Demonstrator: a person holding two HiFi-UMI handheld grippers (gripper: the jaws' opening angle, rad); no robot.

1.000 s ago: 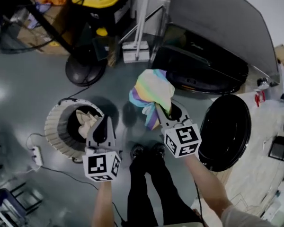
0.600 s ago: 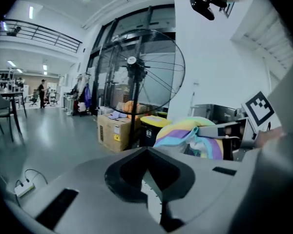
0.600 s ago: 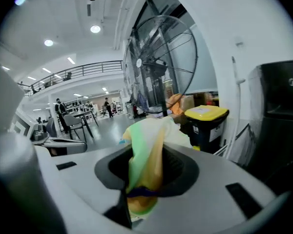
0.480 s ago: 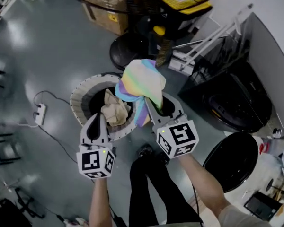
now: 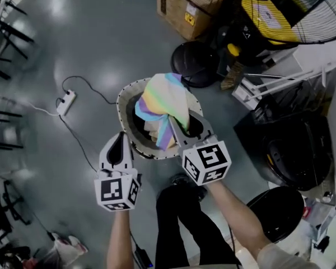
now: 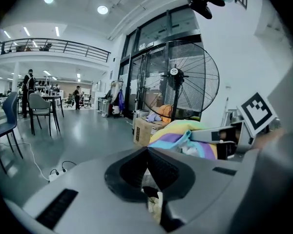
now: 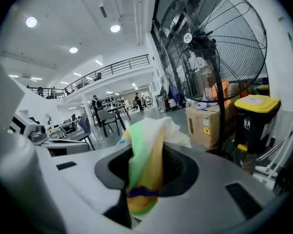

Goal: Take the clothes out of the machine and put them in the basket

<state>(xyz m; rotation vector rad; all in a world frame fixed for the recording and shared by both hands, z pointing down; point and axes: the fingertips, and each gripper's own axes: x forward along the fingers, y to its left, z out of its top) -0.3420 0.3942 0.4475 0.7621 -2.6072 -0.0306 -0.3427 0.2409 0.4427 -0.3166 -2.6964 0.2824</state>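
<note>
My right gripper (image 5: 179, 126) is shut on a rainbow-striped cloth (image 5: 162, 101), which hangs bunched over the round white basket (image 5: 125, 102) on the floor. In the right gripper view the cloth (image 7: 144, 177) fills the gap between the jaws of the right gripper (image 7: 146, 155). A beige garment (image 5: 151, 130) lies inside the basket, mostly hidden by the cloth. My left gripper (image 5: 121, 142) is at the basket's near left rim, jaws shut with nothing held; the left gripper (image 6: 147, 152) also sees the cloth (image 6: 183, 133). The dark washing machine (image 5: 299, 156) stands at the right with its door (image 5: 274, 212) open.
A big floor fan (image 5: 316, 7), a yellow-lidded bin (image 5: 266, 18) and a cardboard box (image 5: 190, 4) stand beyond the basket. A power strip (image 5: 66, 102) with its cable lies on the grey floor at left. The person's legs (image 5: 176, 223) are below.
Both grippers have swung from in front of the machine across to the basket. The rainbow cloth went with the right gripper and now hangs over the basket's opening.
</note>
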